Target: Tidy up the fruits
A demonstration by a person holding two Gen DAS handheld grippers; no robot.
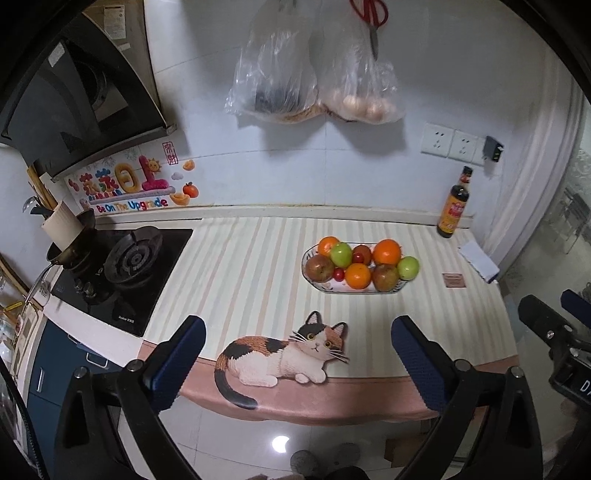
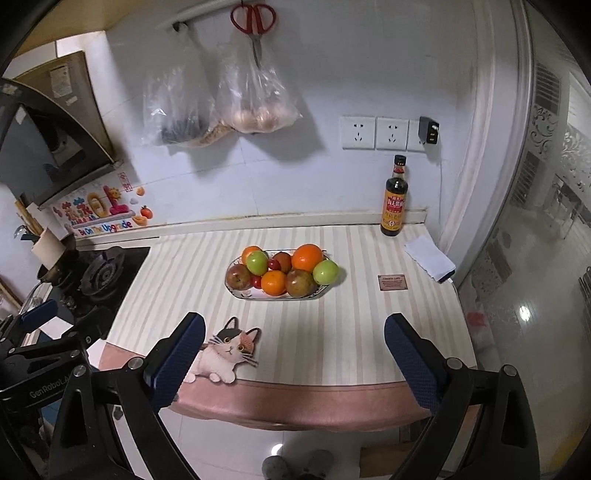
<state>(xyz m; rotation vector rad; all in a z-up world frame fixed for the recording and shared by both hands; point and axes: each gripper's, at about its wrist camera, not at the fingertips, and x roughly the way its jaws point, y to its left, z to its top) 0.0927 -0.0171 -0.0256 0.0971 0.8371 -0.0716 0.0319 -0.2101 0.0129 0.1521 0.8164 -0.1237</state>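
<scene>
An oval white dish (image 1: 388, 290) (image 2: 314, 295) sits on the striped counter mat, piled with fruit: oranges (image 1: 386, 252) (image 2: 307, 257), green apples (image 1: 341, 254) (image 2: 325, 272), reddish-brown apples (image 1: 319, 268) (image 2: 238, 277) and small red tomatoes (image 1: 338, 274) (image 2: 273, 264). My left gripper (image 1: 298, 341) is open and empty, held off the counter's front edge, well short of the dish. My right gripper (image 2: 294, 339) is open and empty, also in front of the counter edge. The right gripper also shows at the right edge of the left wrist view (image 1: 546, 325).
A cat picture (image 1: 284, 354) (image 2: 225, 350) lies at the mat's front edge. A gas hob (image 1: 122, 266) with a pot stands at the left. A dark sauce bottle (image 2: 395, 197), a white folded cloth (image 2: 428, 258) and a small card (image 2: 392, 283) are at the right. Bags and scissors (image 2: 255, 22) hang on the wall.
</scene>
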